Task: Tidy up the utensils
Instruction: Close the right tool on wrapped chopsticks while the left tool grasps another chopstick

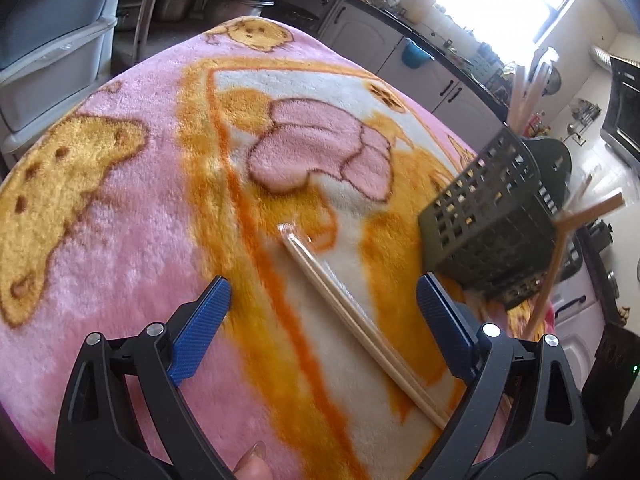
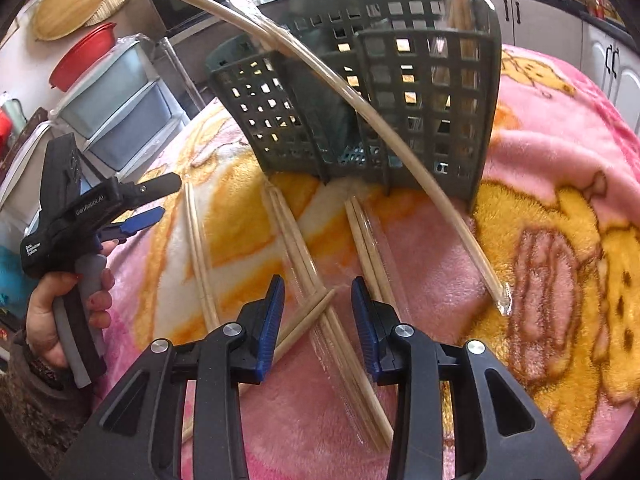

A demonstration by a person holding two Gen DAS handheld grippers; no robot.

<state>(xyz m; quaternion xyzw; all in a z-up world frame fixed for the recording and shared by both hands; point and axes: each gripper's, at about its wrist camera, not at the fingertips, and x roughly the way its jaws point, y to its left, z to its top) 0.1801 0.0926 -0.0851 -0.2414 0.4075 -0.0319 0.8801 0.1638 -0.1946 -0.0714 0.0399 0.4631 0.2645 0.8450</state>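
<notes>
A dark green perforated utensil basket (image 2: 420, 92) stands on a pink and orange blanket (image 2: 560, 160); some chopsticks (image 2: 460, 4) stand in its right compartment. One long wrapped pair (image 2: 320, 76) leans across the basket's front. Three more pairs lie on the blanket before it. My right gripper (image 2: 317, 286) hovers over the middle wrapped pair (image 2: 298, 252) and a stick crossing it (image 2: 316, 308), jaws partly apart, pads touching nothing. My left gripper (image 1: 323, 282) is wide open above another wrapped pair (image 1: 360, 320), with the basket (image 1: 488, 220) to its right. A hand (image 2: 60, 312) holds it.
Grey plastic drawers (image 2: 120, 112) and a red bowl (image 2: 80, 60) stand beyond the blanket's left edge. Kitchen cabinets (image 1: 400, 48) and a counter run behind the table. More sticks (image 1: 552, 276) lean by the basket at the right edge of the left wrist view.
</notes>
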